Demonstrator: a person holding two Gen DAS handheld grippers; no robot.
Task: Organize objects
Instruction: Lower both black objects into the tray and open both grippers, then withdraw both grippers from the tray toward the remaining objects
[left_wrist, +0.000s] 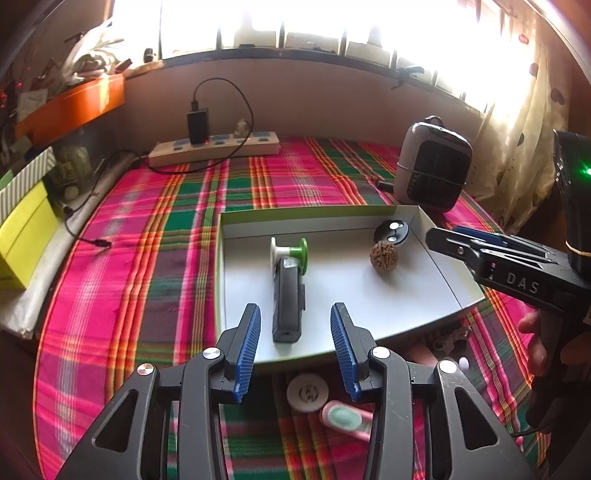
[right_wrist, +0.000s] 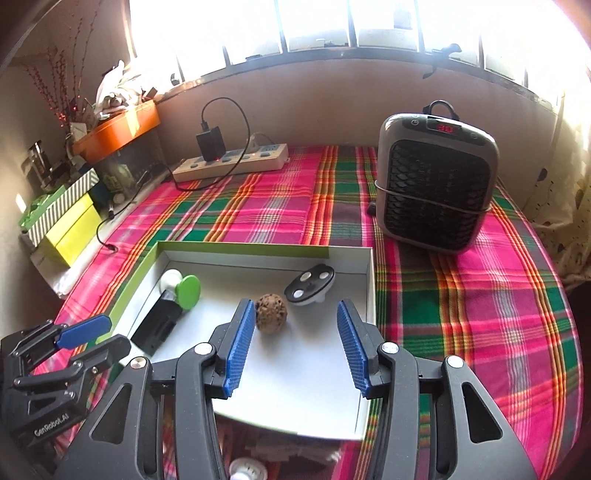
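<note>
Where the left hand-held gripper hangs with jaws apart and empty, a black device lies in the white tray beside a spool. From the right view, the right hand-held gripper also gapes empty — a walnut sits in the tray just beyond it, on the plaid cloth.

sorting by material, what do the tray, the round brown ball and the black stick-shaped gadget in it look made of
Tray: likely cardboard, matte white inside with a green outer face, thin folded walls.
Brown ball: looks like a walnut or carved seed, with a rough, pitted, dull surface.
Black gadget: probably moulded plastic, smooth with a slight sheen; what it is stays unclear.
</note>
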